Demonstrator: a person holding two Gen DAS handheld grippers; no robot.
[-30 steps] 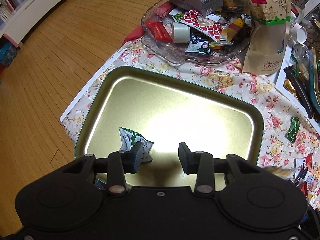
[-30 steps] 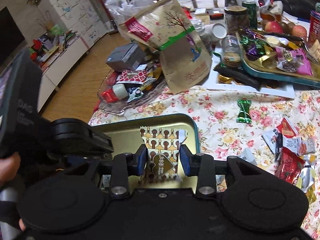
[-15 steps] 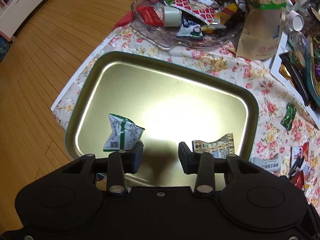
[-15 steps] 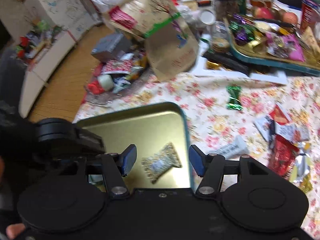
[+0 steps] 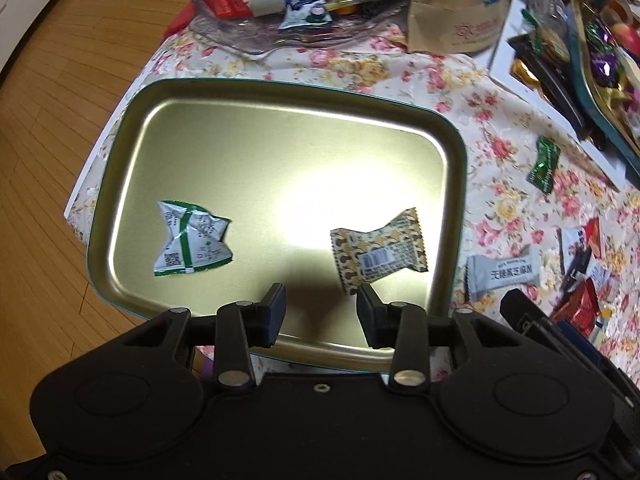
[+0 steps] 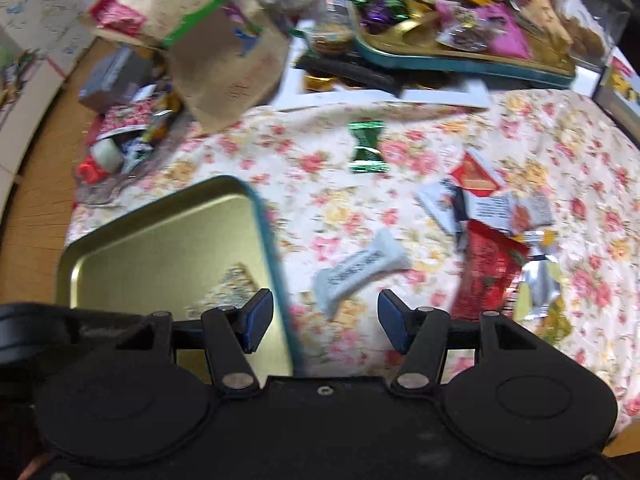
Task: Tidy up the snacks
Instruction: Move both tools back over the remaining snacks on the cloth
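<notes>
Both grippers' fingers [image 5: 276, 312] [image 6: 258, 320] spread, empty; brown-patterned snack [image 5: 378, 256] lying crosswise in gold tray [image 5: 456, 184].

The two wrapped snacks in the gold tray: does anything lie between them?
Nothing. In the left wrist view only bare tray floor separates the green-and-white packet from the brown patterned packet.

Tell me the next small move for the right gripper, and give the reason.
Probably lower the right gripper onto the grey-white snack bar and close on it. The gripper is open and empty, and the bar lies loose on the floral cloth just ahead of its fingers, right beside the gold tray, which already holds two wrapped snacks.
</notes>
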